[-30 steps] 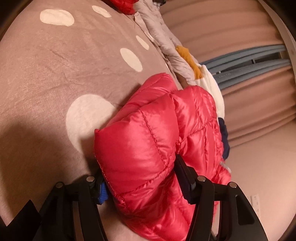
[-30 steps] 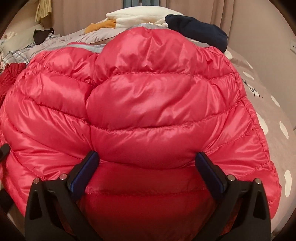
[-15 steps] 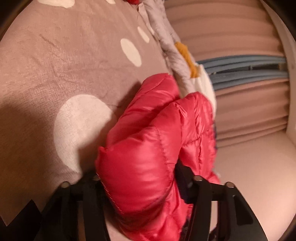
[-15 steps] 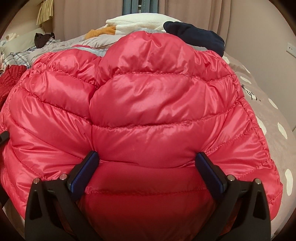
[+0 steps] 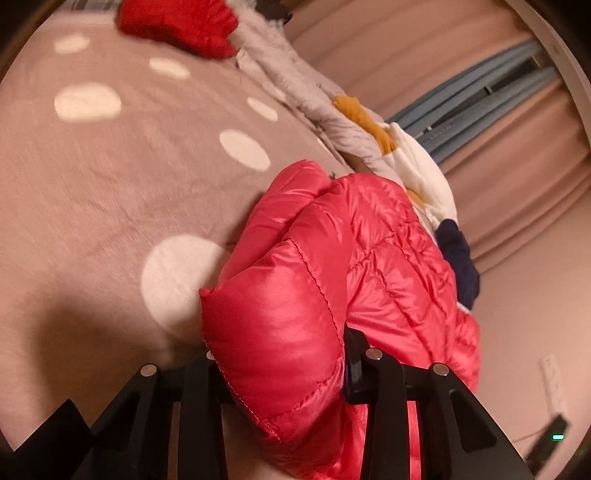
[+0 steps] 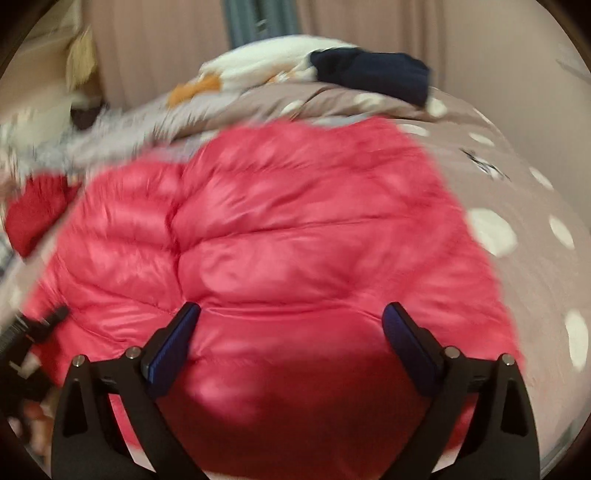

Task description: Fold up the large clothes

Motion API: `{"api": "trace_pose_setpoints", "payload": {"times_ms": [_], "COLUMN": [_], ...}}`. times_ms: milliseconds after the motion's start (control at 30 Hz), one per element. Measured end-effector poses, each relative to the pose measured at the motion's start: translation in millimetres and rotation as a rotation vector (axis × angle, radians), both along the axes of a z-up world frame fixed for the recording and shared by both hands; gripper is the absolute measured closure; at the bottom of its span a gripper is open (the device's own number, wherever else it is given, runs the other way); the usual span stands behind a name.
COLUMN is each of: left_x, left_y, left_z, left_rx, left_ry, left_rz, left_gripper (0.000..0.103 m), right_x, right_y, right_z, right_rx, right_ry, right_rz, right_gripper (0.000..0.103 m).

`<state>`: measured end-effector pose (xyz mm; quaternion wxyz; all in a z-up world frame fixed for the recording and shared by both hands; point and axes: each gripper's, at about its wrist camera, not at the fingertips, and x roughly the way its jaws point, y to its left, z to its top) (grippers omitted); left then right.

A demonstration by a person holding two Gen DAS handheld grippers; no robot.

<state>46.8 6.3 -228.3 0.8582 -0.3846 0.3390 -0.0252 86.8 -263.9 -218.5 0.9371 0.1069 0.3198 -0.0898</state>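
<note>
A shiny red puffer jacket (image 6: 295,229) lies bunched on the dotted bedspread (image 5: 110,192). My left gripper (image 5: 282,350) has a thick folded edge of the red puffer jacket (image 5: 280,325) between its fingers. Its jaws are closing and squeeze the padding; the left finger is mostly hidden behind the fabric. My right gripper (image 6: 291,317) stands wide open just above the near part of the jacket, its blue pads (image 6: 173,339) bare and nothing pinched between them. The right wrist view is blurred by motion. At that view's left edge, part of the left gripper (image 6: 44,321) shows at the jacket's side.
Along the bed's far side lies a heap of clothes: a grey garment (image 5: 295,92), a white and orange one (image 5: 413,162), a navy one (image 5: 458,258) and a red one (image 5: 177,22). Curtains (image 5: 498,147) hang behind. A power strip (image 5: 550,439) lies on the floor.
The left jaws have narrowed on the jacket's folded edge and the hand has rolled. The right gripper has pulled back and up from the jacket, showing more bedspread at the right.
</note>
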Motion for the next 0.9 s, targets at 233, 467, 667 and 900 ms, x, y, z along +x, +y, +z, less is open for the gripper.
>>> {"api": "trace_pose_setpoints", "payload": {"times_ms": [233,467,667,900], "left_x": [-13,-30,-40,-42], "left_y": [19,28,30,-24], "left_z": [15,44,81,127], "left_rx": [0.013,0.109,0.183,0.168], "left_ry": [-0.014,-0.096,-0.206,-0.429], "left_rz": [0.059,0.113,0.122,-0.162], "left_gripper": [0.067,0.069,0.07,0.07], "right_x": [-32,-30,-21,-22], "right_y": [-54,-34,-9,-15], "right_z": [-16,-56,-56,-61], "right_rx": [0.047,0.17,0.161,0.169], "right_ry": [0.109,0.133,0.142,0.121], "right_rz": [-0.186,-0.038,0.061,0.076], "right_gripper": [0.028,0.045,0.047,0.046]}}
